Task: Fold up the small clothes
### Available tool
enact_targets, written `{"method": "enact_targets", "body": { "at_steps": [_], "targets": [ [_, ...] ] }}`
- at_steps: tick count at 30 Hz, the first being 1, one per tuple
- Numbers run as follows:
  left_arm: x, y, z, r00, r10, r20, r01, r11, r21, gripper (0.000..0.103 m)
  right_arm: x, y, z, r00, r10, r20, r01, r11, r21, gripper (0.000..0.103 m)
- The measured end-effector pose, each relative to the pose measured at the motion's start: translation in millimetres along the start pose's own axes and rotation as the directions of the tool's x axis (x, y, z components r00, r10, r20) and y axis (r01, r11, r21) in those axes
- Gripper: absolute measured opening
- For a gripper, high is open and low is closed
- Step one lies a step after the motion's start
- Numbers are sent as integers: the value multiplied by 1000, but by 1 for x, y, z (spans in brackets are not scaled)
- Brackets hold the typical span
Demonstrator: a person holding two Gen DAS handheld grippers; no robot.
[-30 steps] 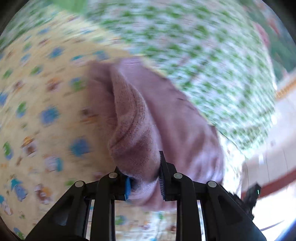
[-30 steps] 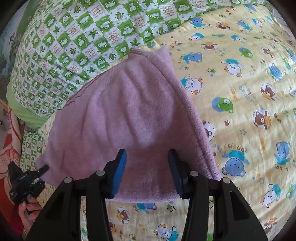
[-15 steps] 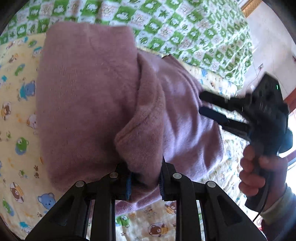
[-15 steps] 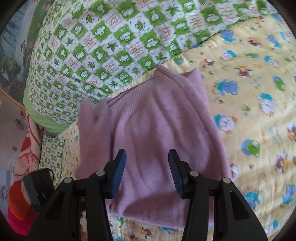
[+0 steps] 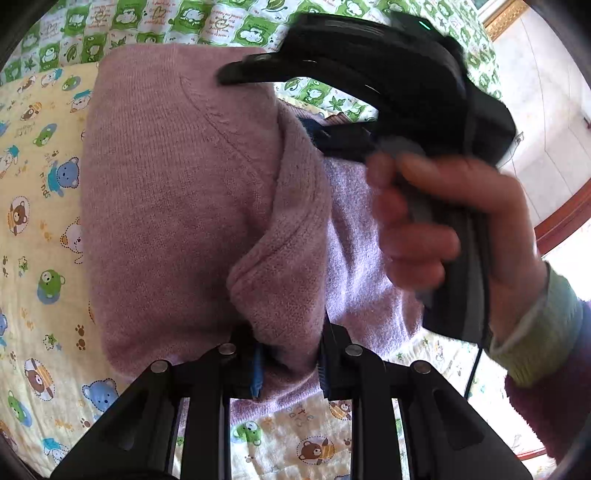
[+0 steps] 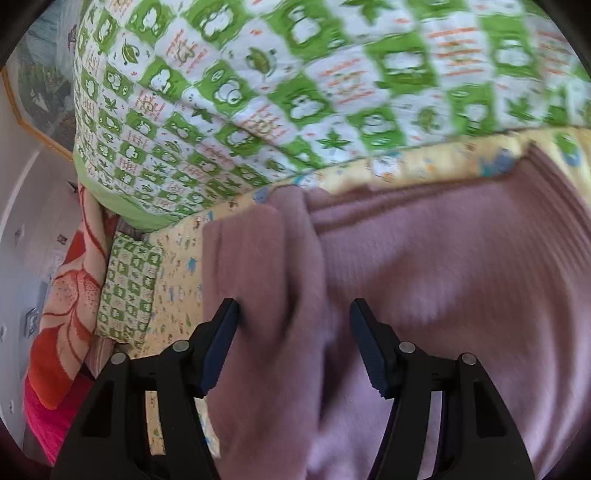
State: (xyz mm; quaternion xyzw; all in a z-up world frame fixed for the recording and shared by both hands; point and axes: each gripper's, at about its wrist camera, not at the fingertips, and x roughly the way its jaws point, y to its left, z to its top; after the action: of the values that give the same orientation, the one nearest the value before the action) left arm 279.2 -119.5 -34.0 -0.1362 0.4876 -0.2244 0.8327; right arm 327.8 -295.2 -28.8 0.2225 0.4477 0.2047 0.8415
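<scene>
In the left wrist view, a fold of the mauve sweater (image 5: 177,206) is pinched between the fingers of the left gripper (image 5: 290,363), which are closed tightly on the bunched knit. The sweater is spread on a yellow sheet (image 5: 37,236) printed with bears, covering a bed, and its far end reaches the green checked quilt (image 5: 110,26) at the back. A thick ridge of knit is seen running from the fingers up across the garment. To the right, the right gripper (image 5: 369,85) is held above the sweater by a hand (image 5: 454,218) wrapped round its handle; a pale green cuff (image 5: 535,328) is seen at the wrist.

In the right wrist view, which is blurred, the right gripper (image 6: 295,343) is seen with its fingers wide apart and nothing clamped between them. The sweater (image 6: 443,280) lies beneath and between them, a raised fold lying near the left finger. The quilt (image 6: 295,85) is piled behind the sweater, with the sheet (image 6: 177,280) showing at the left. Orange flowered bedding (image 6: 66,302) is seen at the bed's left edge.
</scene>
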Motion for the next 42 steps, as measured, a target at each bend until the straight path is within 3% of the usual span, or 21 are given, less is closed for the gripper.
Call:
{"method": "enact_targets", "body": {
  "at_steps": [2, 3, 6, 12, 17, 22, 30, 34, 36, 38, 42],
  "targets": [
    [-2, -5, 2, 1000, 8, 3, -8, 1000, 11, 22, 12, 7, 8, 1000, 8, -29, -9, 1000, -19, 40],
    [-3, -8, 3, 1000, 9, 4, -9, 1000, 14, 22, 17, 12, 10, 999, -7, -42, 5, 999, -39, 22],
    [-13, -16, 8, 1000, -15, 16, 15, 1000, 27, 22, 11, 25, 11, 999, -45, -30, 42, 995, -96, 16],
    [-18, -70, 19, 992, -123, 21, 119, 984, 133, 22, -68, 27, 12, 992, 15, 129, -4, 996, -85, 15],
    [21, -102, 12, 989, -143, -50, 150, 972, 183, 22, -123, -11, 3, 978, -63, 201, 72, 997, -36, 15],
    [57, -112, -1, 989, -81, -120, 106, 970, 217, 22, -130, -72, -17, 970, -169, 176, 157, 984, 83, 15],
    [63, -128, 7, 991, -69, -115, 95, 968, 234, 23, -138, -86, -17, 968, -113, 223, 101, 993, 67, 15],
    [81, -128, 6, 985, -68, -160, 101, 974, 202, 33, -122, -99, -15, 966, -186, 178, 174, 982, 79, 16],
    [79, -125, 5, 983, -83, -166, 113, 976, 186, 41, -118, -107, -16, 968, -194, 158, 181, 979, 93, 18],
    [76, -123, 6, 980, -107, -166, 137, 973, 184, 55, -121, -108, -18, 968, -192, 161, 177, 979, 106, 25],
    [60, -123, -5, 976, -122, -178, 155, 970, 188, 60, -138, -102, -23, 953, -232, 194, 214, 971, 110, 31]
  ]
}}
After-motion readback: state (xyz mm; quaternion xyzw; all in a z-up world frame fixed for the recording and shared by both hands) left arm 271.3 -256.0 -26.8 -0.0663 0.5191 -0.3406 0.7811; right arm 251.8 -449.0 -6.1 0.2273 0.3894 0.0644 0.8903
